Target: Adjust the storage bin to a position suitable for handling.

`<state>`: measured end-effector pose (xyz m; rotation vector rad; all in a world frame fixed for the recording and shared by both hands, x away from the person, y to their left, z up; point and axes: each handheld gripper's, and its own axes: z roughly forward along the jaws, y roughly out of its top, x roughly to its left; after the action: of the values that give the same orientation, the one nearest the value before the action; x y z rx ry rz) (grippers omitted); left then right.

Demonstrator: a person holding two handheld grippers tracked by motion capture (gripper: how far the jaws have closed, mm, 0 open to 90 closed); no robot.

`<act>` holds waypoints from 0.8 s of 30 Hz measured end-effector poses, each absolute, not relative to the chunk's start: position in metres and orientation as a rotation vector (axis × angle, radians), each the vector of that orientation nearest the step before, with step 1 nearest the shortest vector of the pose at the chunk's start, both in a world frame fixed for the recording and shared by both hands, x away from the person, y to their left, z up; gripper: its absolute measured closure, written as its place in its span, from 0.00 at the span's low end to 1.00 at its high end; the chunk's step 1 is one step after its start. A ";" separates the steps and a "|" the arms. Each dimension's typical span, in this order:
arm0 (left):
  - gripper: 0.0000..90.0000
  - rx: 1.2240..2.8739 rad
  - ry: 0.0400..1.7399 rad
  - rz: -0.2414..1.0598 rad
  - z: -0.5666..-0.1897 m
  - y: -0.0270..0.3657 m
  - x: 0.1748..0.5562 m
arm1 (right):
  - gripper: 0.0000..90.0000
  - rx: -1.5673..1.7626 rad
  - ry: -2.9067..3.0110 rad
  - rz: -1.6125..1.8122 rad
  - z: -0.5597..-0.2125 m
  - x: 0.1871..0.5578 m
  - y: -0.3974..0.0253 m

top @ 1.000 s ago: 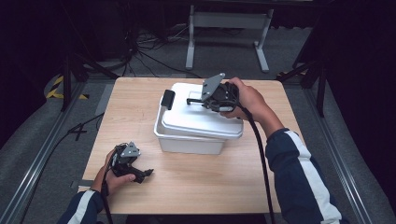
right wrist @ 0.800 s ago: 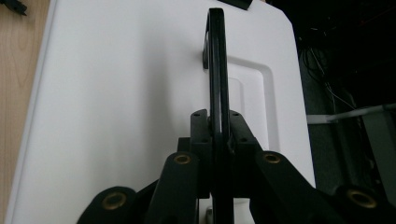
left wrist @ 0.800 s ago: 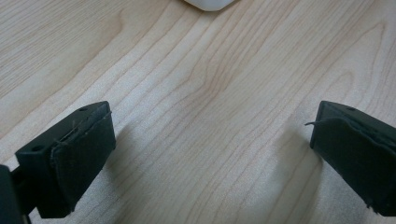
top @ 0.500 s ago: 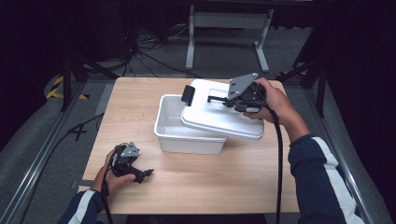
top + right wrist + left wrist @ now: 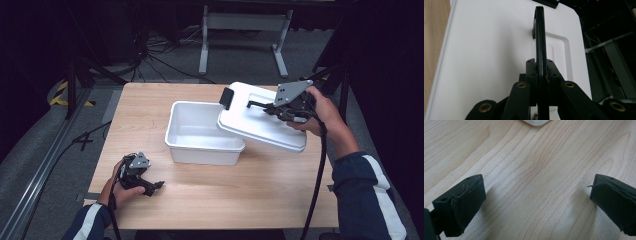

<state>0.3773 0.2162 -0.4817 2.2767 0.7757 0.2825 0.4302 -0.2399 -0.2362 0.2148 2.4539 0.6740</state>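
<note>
High view, right gripper [image 5: 260,106]: we see it at the right of the frame, its jaws pressed together on the black handle [image 5: 256,104] of the white lid [image 5: 260,122].
Lid: we see it lifted and tilted, in the middle right of the frame; its left edge hangs over the right rim of the white tub [image 5: 200,131], the rest is above the table [image 5: 250,195]. We cannot tell if lid and tub touch.
Tub: it stands uncovered at the centre of the frame, with nothing inside that we can see.
Right gripper view: the handle [image 5: 541,32] stands as a thin black strip between the two closed jaws, the lid [image 5: 486,50] behind it.
Left gripper [image 5: 152,187]: at the lower left of the high view, low over the table.
Left gripper view: we see the jaws wide apart, bare wood [image 5: 531,170] between them and a corner of the tub [image 5: 535,122] at the top edge.
</note>
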 end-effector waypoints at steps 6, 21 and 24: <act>0.01 2.272 0.778 0.286 -0.482 0.216 0.377 | 0.94 0.256 2.441 0.680 -0.236 0.426 -0.259; 0.01 2.274 0.775 0.288 -0.482 0.216 0.377 | 0.94 0.366 2.430 0.663 -0.248 0.424 -0.301; 0.01 2.274 0.776 0.287 -0.482 0.216 0.377 | 0.94 0.394 2.429 0.662 -0.252 0.424 -0.309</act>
<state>0.3773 0.2161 -0.4821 2.2738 0.7756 0.2875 0.4244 -0.3087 -0.2522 0.3941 2.4286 0.6622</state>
